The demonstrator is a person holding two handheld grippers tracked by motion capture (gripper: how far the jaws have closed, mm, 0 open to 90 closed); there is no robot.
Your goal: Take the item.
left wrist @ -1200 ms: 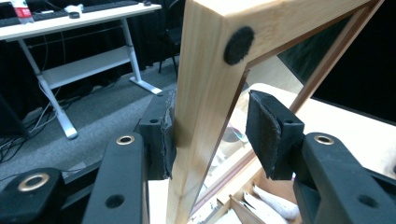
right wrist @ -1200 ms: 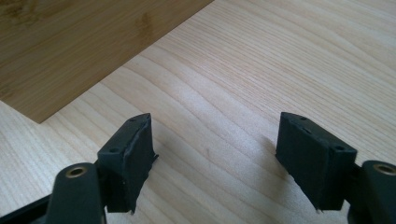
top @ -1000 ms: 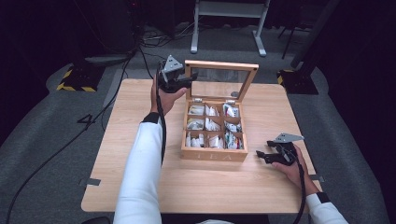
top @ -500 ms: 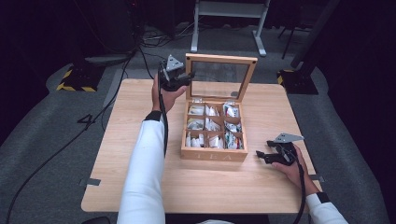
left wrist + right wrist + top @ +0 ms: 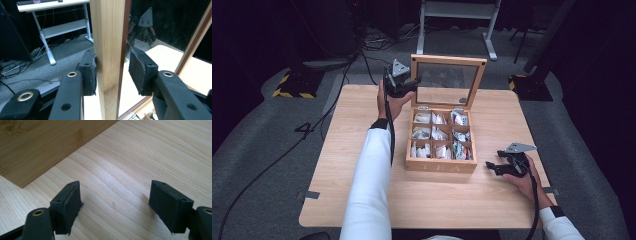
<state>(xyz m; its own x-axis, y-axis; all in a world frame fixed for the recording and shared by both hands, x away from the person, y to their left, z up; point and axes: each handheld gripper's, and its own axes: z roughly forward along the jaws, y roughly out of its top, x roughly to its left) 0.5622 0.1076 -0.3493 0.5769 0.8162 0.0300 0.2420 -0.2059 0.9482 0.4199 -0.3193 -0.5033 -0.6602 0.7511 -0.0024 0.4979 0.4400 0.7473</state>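
Left gripper: my left gripper [image 5: 408,86] is clamped on the left upright of the glass-paned wooden lid [image 5: 448,83]; the left pad [image 5: 93,72] presses the wood, the right pad [image 5: 138,71] sits at the glass side. The jaws have just been closing around that frame, then eased a touch.
Lid: stands raised, nearly upright, hinged at the far edge of the box.
Box: the light wooden compartmented tea box [image 5: 441,164] sits mid-table on the pale wooden table [image 5: 337,150], packets in its compartments.
Right gripper: my right gripper [image 5: 493,166] rests on the table just right of the box, jaws spread, nothing between them.
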